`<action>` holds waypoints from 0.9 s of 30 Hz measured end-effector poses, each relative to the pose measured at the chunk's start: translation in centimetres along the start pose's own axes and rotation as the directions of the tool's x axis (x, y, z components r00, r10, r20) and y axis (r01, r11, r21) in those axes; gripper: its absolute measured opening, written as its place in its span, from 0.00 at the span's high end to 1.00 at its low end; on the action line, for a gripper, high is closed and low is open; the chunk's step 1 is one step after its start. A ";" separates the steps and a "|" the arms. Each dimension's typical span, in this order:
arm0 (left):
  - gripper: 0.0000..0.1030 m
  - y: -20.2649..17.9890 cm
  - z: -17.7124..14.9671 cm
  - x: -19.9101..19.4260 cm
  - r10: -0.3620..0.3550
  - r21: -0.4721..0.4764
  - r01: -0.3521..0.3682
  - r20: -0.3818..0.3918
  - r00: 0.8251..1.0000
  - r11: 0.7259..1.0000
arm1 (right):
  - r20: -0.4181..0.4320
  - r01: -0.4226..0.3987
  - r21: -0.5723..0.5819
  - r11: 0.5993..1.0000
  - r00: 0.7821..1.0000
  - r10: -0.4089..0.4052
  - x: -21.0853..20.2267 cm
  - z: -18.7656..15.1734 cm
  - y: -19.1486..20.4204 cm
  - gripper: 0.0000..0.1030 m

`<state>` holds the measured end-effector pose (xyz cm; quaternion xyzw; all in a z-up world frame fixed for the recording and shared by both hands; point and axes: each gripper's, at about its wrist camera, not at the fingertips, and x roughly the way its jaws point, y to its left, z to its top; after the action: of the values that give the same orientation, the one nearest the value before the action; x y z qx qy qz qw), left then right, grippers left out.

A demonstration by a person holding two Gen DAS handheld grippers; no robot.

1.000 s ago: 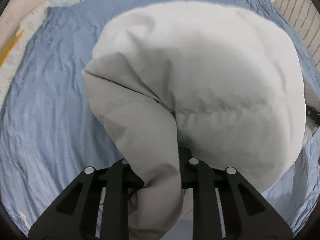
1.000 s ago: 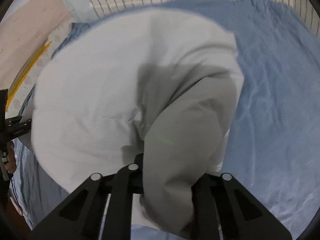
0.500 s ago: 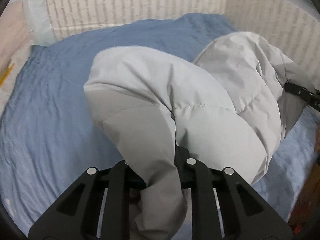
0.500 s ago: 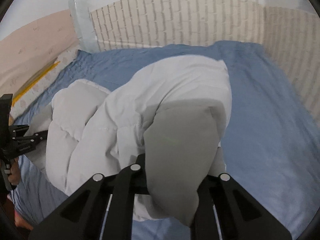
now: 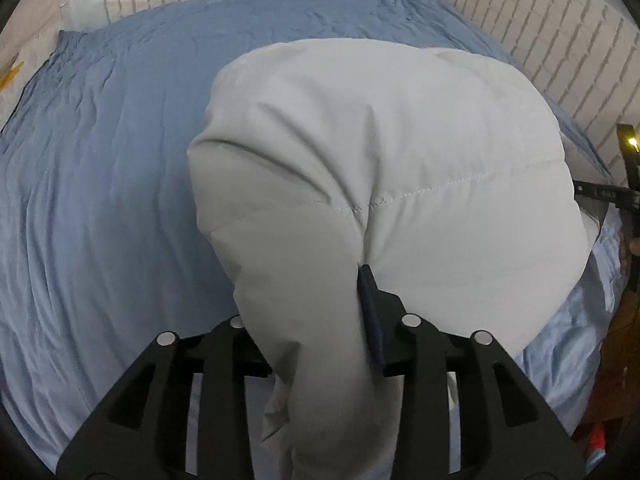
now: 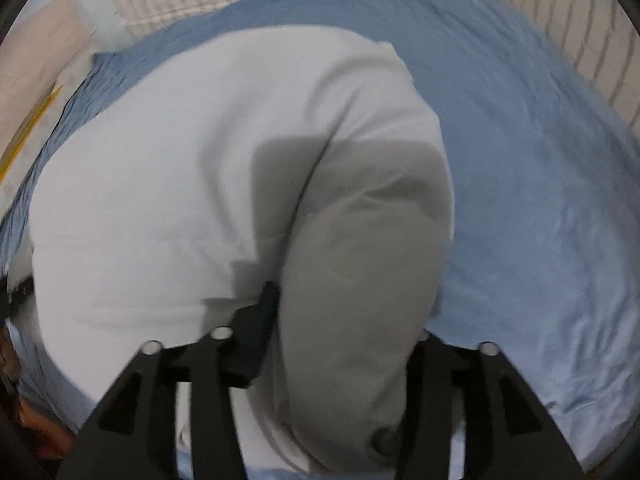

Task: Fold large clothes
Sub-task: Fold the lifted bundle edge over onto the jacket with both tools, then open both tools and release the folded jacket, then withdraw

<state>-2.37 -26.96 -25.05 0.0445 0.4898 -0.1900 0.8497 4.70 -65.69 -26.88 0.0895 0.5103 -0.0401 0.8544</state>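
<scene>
A pale grey padded jacket (image 5: 392, 152) billows over the blue bedsheet (image 5: 100, 184). My left gripper (image 5: 316, 320) is shut on a bunched fold of the jacket, which drapes over its fingers. My right gripper (image 6: 344, 332) is shut on another fold of the same jacket (image 6: 200, 168), and the cloth hides most of both jaws. The right gripper also shows at the right edge of the left wrist view (image 5: 624, 196). The jacket hangs between the two grippers above the bed.
The blue sheet (image 6: 540, 208) covers the bed. A white brick-pattern wall (image 5: 560, 40) runs along the far and right sides. A pale floor mat with a yellow stripe (image 6: 28, 136) lies at the left. The bed's near edge drops off at lower right (image 5: 592, 360).
Both grippers have tipped back down toward the bed with the jacket in them. The jacket has spread out wide again and fills more of both views.
</scene>
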 end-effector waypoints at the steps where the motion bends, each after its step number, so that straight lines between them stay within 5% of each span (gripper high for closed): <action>1: 0.64 0.0 0.0 0.0 -0.013 -0.011 0.013 -0.003 1.000 1.000 | 0.006 0.004 0.014 1.000 1.000 -0.004 0.1 0.1 0.0 0.51; 4: 0.49 0.9 0.0 -1.1 0.032 -0.027 -0.032 0.006 0.999 0.999 | 0.011 0.042 0.046 0.998 0.999 -0.043 -1.1 -0.3 0.1 0.42; 5: 0.34 2.6 0.6 -2.5 0.079 -0.018 -0.079 0.025 0.997 0.997 | 0.010 0.057 0.051 0.997 0.998 -0.058 -1.7 -0.7 0.2 0.37; 7: 0.18 3.9 0.8 -3.7 0.144 -0.004 -0.144 0.065 0.987 0.990 | 0.052 0.099 0.060 0.993 0.993 -0.102 -4.1 -2.2 0.5 0.14; 9: 0.05 4.1 0.7 -5.8 0.167 0.000 -0.168 0.107 0.980 0.986 | 0.119 0.107 0.083 0.991 0.986 -0.116 -6.7 -3.6 1.4 0.07; 15: 0.03 4.5 0.1 -11.3 0.249 -0.016 -0.251 0.201 0.947 0.968 | 0.293 0.090 0.162 0.983 0.946 -0.135 -12.6 -6.3 7.6 0.02; 23: 0.03 4.9 0.1 -16.9 0.399 -0.063 -0.398 0.280 0.873 0.915 | 0.438 0.083 0.132 0.988 0.889 -0.133 -16.3 -10.8 20.3 0.02; 27: 0.03 5.8 -0.5 -18.8 0.401 -0.103 -0.388 0.287 0.870 0.916 | 0.457 0.124 0.137 0.983 0.873 -0.173 -17.8 -12.0 24.8 0.02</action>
<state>-9.11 -16.24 -9.98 0.0961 0.3387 -0.0067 0.9359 -10.18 -39.41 -14.00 0.0820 0.2924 -0.1524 0.9405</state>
